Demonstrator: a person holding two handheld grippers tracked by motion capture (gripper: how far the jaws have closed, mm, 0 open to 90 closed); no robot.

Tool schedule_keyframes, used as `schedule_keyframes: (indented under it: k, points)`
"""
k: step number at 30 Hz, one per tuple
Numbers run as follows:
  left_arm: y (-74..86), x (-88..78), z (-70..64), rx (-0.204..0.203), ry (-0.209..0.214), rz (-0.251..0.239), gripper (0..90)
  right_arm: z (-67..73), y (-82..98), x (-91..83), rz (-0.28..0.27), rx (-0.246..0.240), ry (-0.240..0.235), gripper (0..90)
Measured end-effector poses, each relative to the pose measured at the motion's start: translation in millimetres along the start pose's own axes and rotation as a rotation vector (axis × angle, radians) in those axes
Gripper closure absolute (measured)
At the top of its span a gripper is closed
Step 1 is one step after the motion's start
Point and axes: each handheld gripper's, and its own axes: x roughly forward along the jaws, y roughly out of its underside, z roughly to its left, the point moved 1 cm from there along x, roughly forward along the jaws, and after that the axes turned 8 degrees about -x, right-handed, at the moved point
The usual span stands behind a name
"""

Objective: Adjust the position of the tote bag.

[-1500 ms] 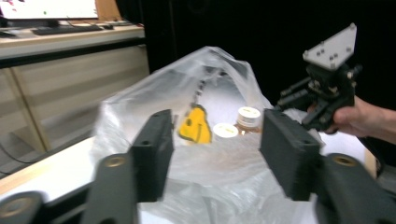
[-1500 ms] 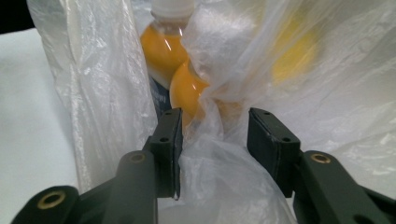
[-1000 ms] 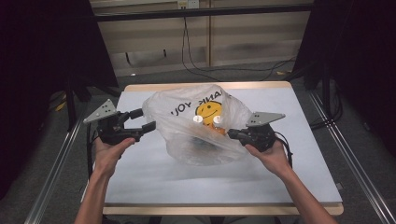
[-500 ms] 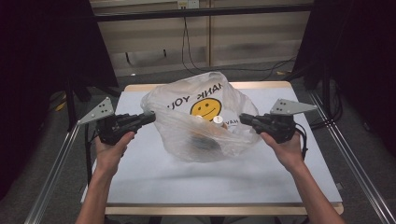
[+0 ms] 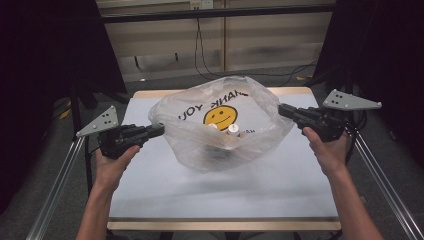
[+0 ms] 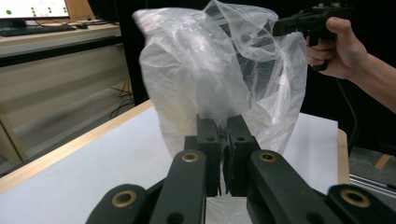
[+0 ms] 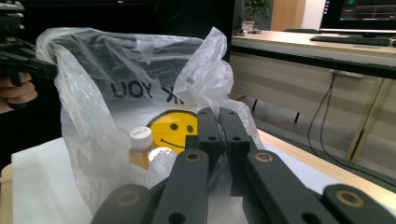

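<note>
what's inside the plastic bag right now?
Through the clear plastic bag, two white-capped bottles stand near the middle; one shows orange contents in the right gripper view. Crumpled film hides anything lower in the bag.

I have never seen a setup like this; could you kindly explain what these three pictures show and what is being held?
A person stands at a white table holding a hand-held two-jaw gripper in each hand; there is no robot arm. One picture comes from a camera overhead, the other two from cameras riding on each gripper. The left gripper and right gripper each pinch one side of a clear plastic bag with a smiley face, holding it open between them. Inside stands a bottle with a white cap. The bag's bottom seems to rest on the table.
</note>
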Motion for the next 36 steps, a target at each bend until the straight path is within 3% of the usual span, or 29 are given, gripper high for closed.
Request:
schedule_keyframes:
  k: [2,4,7,10,12,16,21,29,36]
  points:
    - [4.0,3.5,1.8,0.004,-0.021,0.043,88.0,-2.3,4.5,-3.1,0.004,0.017,0.014,89.1]
    - [11.0,8.2,6.6,-0.022,-0.011,0.065,88.2,-6.4,10.6,-7.7,0.006,0.031,0.019,89.2]
    - [20.4,14.1,14.4,-0.028,-0.003,0.119,88.5,-12.3,22.5,-17.1,0.025,0.056,0.04,89.2]
    - [28.4,17.3,19.6,-0.055,0.025,0.123,88.6,-13.6,28.2,-20.5,0.036,0.066,0.043,89.3]
    - [33.8,18.3,23.7,-0.056,0.017,0.147,88.6,-14.9,34.7,-22.0,0.043,0.076,0.046,89.3]
    - [45.2,22.7,30.3,-0.084,0.021,0.169,88.6,-16.5,45.1,-19.8,0.072,0.094,0.047,89.3]
    - [52.8,29.4,34.9,-0.084,0.017,0.206,88.7,-18.3,55.5,-10.8,0.1,0.105,0.047,89.3]
    - [69.4,36.6,43.0,-0.119,0.018,0.244,88.7,-21.4,76.9,3.2,0.164,0.129,0.047,89.2]
    - [77.7,49.7,39.8,-0.109,0.035,0.285,88.6,-19.2,91.4,13.9,0.205,0.131,0.01,89.2]
